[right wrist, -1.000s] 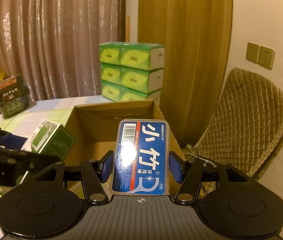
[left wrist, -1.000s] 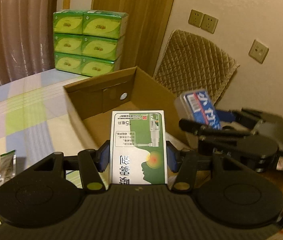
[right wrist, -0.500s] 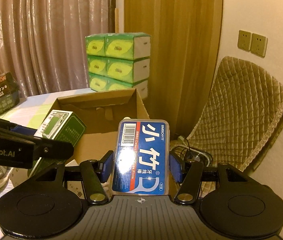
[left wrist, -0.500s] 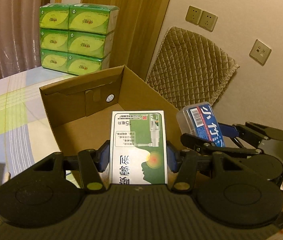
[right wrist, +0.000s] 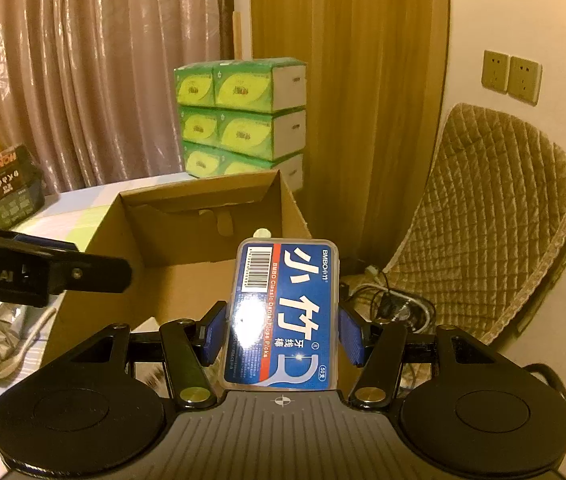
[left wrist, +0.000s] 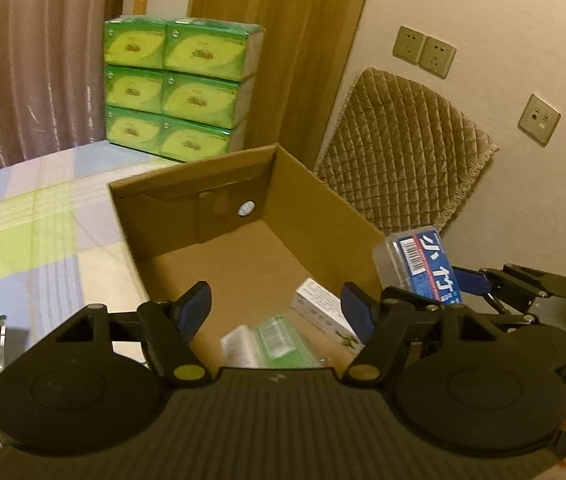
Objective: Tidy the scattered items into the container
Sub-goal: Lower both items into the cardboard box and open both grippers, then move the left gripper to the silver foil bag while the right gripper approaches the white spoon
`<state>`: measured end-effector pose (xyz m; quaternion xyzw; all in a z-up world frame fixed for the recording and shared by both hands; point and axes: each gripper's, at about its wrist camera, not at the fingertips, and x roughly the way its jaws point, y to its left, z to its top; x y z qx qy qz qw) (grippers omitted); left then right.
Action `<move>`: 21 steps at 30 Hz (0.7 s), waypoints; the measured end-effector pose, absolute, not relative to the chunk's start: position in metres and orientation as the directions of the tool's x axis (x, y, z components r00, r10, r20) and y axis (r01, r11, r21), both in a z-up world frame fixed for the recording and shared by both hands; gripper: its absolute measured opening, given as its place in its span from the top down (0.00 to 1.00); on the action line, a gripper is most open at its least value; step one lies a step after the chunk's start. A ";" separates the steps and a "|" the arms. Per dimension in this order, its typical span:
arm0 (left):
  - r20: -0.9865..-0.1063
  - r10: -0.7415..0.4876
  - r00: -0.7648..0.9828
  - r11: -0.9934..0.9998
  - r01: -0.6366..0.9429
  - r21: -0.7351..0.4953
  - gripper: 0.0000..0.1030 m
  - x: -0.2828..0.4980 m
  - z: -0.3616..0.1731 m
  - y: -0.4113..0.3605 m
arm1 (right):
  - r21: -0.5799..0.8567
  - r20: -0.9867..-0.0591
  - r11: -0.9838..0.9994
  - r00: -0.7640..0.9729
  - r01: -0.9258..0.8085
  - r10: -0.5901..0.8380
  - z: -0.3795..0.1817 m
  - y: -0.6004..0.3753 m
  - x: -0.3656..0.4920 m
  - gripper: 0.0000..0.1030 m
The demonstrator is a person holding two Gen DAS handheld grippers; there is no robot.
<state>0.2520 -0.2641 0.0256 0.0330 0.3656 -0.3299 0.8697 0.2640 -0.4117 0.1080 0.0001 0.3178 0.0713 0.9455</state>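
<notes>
My left gripper (left wrist: 276,302) hangs over the open cardboard box (left wrist: 311,184), its jaws opening with nothing between them. Below it, on the box floor, a green and white carton (left wrist: 271,342) shows blurred, next to a small white box (left wrist: 323,312). My right gripper (right wrist: 283,336) is shut on a blue floss-pick case (right wrist: 285,316), held upright over the cardboard box's (right wrist: 187,236) near right corner. In the left wrist view the case (left wrist: 423,268) and right gripper (left wrist: 437,288) sit at the box's right wall. One left finger (right wrist: 63,272) crosses the right wrist view.
Stacked green tissue packs (left wrist: 179,88) stand behind the box on the checked tablecloth (left wrist: 35,220). A quilted chair (left wrist: 403,152) is against the wall at right, with cables (right wrist: 395,300) on the floor. A foil pouch (right wrist: 3,340) and a dark basket (right wrist: 7,188) are left.
My left jaws have spread apart and the green and white carton has left them and dropped into the cardboard box. The right gripper still holds the floss case.
</notes>
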 end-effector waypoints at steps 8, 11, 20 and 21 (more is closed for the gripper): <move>-0.665 -0.504 0.551 0.814 0.560 -0.154 0.35 0.254 0.023 -0.230 | 0.152 -0.611 0.978 0.764 -0.145 0.209 0.107 -0.406 0.270 0.44; -0.668 -0.489 0.560 0.824 0.548 -0.143 0.35 0.254 0.022 -0.217 | 0.154 -0.597 0.980 0.778 -0.130 0.197 0.109 -0.405 0.269 0.32; -0.688 -0.428 0.586 0.858 0.503 -0.105 0.33 0.255 0.017 -0.176 | 0.157 -0.559 0.978 0.805 -0.135 0.201 0.118 -0.395 0.263 0.32; -0.692 -0.420 0.588 0.861 0.498 -0.100 0.33 0.255 0.016 -0.171 | 0.155 -0.555 0.978 0.806 -0.142 0.205 0.119 -0.392 0.262 0.32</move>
